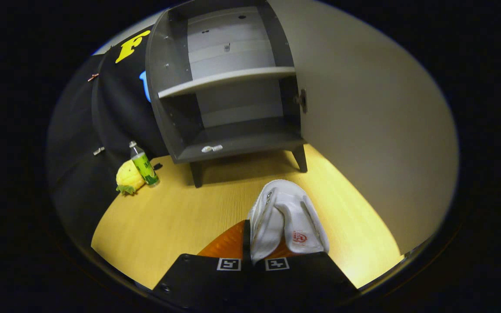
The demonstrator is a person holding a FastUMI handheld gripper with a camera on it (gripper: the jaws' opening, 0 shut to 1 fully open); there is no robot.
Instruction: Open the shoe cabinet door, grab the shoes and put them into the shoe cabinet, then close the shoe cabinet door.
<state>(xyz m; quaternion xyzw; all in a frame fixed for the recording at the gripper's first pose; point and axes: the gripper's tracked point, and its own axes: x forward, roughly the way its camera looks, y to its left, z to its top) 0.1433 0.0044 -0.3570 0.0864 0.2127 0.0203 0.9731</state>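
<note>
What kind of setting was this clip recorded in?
Probably a staged booth, not a home: black cloth backs a grey shoe cabinet with its door open on a wood-look floor. The claw is shut on a white shoe.

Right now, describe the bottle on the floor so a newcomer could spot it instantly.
Start at the grey shoe cabinet, standing open on the wooden floor. Off its front leg, against the black cloth wall, a small clear bottle stands upright beyond the gripper, which is shut on a white shoe. Its green label and pale cap separate it from the yellow pineapple-like toy touching it.
</note>
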